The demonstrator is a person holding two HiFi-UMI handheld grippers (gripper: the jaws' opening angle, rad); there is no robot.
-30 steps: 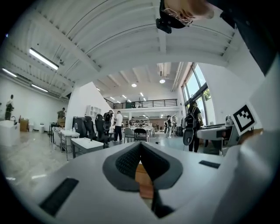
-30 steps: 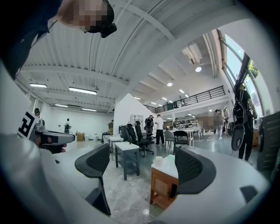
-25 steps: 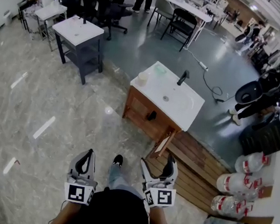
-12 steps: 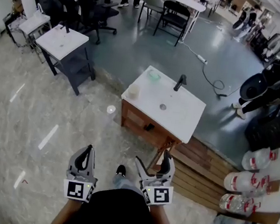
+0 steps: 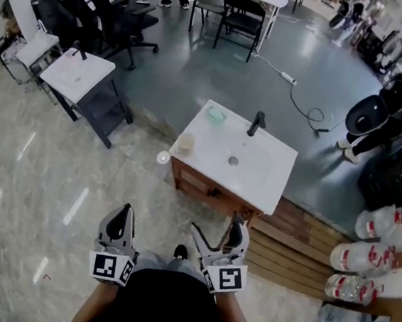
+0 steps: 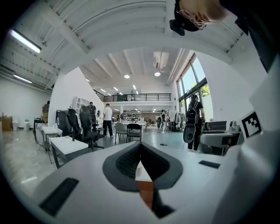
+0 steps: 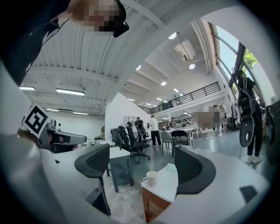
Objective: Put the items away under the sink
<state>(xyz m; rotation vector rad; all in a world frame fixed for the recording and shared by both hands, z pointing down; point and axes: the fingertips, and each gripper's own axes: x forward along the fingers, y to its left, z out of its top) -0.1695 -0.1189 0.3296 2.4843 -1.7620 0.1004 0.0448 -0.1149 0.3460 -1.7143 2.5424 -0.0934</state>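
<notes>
A white sink top (image 5: 260, 171) with a black faucet (image 5: 256, 122) sits on a wooden cabinet (image 5: 199, 183) ahead of me. On its left end stand a pale cup (image 5: 184, 143) and a green item (image 5: 217, 113). My left gripper (image 5: 124, 212) is held low in front of me, shut and empty, its pads pressed together (image 6: 140, 158). My right gripper (image 5: 216, 231) is open and empty, short of the cabinet's front. Between its jaws (image 7: 142, 167) I see the cup (image 7: 150, 178) on the cabinet's corner (image 7: 158, 202).
A second white-topped sink stand (image 5: 74, 75) is at the left, with office chairs (image 5: 120, 9) behind it. Wooden slats (image 5: 289, 241) and large water bottles (image 5: 362, 258) lie to the right. A cable (image 5: 303, 107) crosses the floor. A person with a backpack (image 5: 385, 112) stands at the far right.
The whole view has shifted: the sink cabinet now sits closer and more central. Both grippers keep their places in front of me, left shut and right open.
</notes>
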